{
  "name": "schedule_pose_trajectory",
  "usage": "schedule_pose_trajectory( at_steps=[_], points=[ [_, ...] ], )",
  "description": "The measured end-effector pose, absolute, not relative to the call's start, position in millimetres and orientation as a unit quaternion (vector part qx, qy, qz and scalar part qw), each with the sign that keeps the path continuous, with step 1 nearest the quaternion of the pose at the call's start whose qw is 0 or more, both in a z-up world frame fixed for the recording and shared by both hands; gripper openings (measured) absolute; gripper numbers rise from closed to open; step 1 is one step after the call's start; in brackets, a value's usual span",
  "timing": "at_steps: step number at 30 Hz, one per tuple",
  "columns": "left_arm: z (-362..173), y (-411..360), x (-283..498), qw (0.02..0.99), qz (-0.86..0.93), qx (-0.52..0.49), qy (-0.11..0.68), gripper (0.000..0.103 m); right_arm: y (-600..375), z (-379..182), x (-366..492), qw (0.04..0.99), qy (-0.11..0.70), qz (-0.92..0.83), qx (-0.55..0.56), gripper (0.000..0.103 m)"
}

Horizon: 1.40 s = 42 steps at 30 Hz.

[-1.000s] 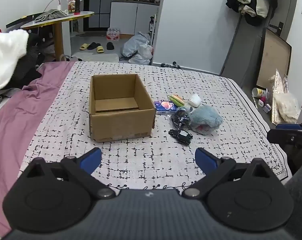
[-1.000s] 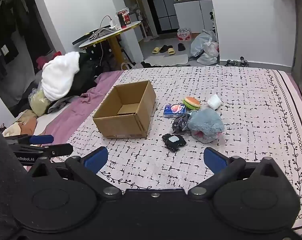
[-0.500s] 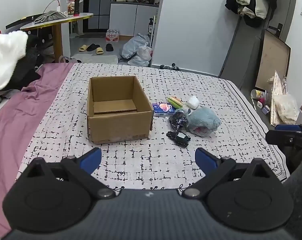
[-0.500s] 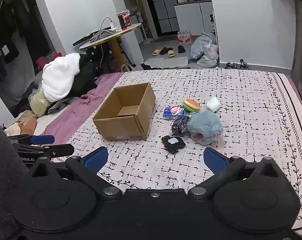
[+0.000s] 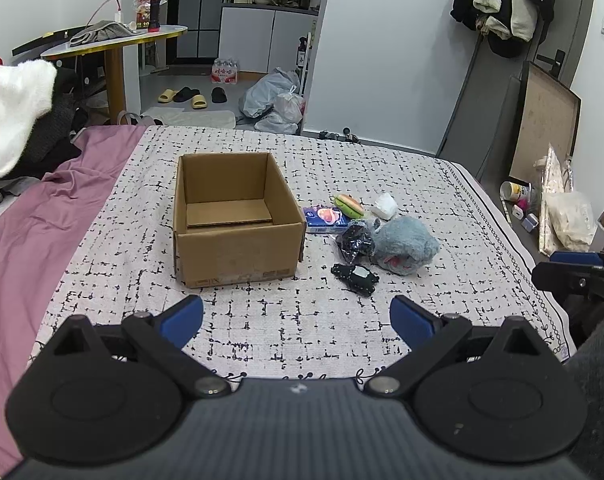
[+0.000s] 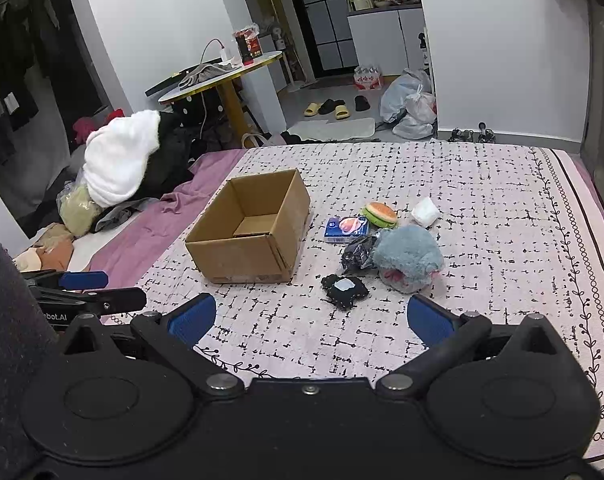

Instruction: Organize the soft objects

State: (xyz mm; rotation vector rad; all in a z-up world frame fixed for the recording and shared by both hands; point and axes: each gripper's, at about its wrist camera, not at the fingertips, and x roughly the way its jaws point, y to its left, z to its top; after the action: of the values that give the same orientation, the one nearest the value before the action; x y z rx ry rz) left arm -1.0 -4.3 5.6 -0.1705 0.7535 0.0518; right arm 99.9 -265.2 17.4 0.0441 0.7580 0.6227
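Sitting upright, cardboard box (image 5: 238,236) opens upward beside blue plush (image 5: 403,244)

The cardboard box (image 5: 238,220) sits on the bed (image 5: 294,332), soft toys (image 5: 401,244) clustered right of it (close together).

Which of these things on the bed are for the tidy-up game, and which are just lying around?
For the job:
cardboard box
blue fluffy toy
burger toy
tissue pack
white soft lump
two black soft bits

Just lying about:
slippers
plastic bags
round table
white fluffy pile
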Motion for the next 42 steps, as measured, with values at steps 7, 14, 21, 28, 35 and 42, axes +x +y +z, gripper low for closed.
schedule_pose_trajectory(
  at_steps=[7, 14, 21, 28, 35, 42],
  points=[
    [6.2, -4.5, -2.0, 0.926, 0.024, -0.085, 0.366, 0.099, -264.4, 19.0, 99.2, 0.884, 0.358, 0.300, 0.018, 0.103],
    [5.4, -2.0, -1.0, 0.925, 0.021, -0.091, 0.368, 0.099, -263.6, 18.3, 97.6, 0.883, 0.357, 0.304, 0.022, 0.103],
    [4.8, -1.6, -2.0, 0.926, 0.020, -0.091, 0.366, 0.099, -263.2, 19.3, 96.4, 0.885, 0.353, 0.303, 0.020, 0.103],
    [4.5, -1.7, -2.4, 0.926, 0.020, -0.092, 0.365, 0.099, -264.3, 18.3, 96.5, 0.885, 0.353, 0.303, 0.022, 0.103],
    [4.6, -1.7, -2.3, 0.926, 0.020, -0.093, 0.365, 0.099, -264.6, 18.3, 96.5, 0.885, 0.352, 0.304, 0.020, 0.103],
    [3.9, -2.3, -0.1, 0.925, 0.014, -0.097, 0.367, 0.099, -264.4, 18.4, 96.8, 0.885, 0.351, 0.304, 0.019, 0.103]
  ],
)
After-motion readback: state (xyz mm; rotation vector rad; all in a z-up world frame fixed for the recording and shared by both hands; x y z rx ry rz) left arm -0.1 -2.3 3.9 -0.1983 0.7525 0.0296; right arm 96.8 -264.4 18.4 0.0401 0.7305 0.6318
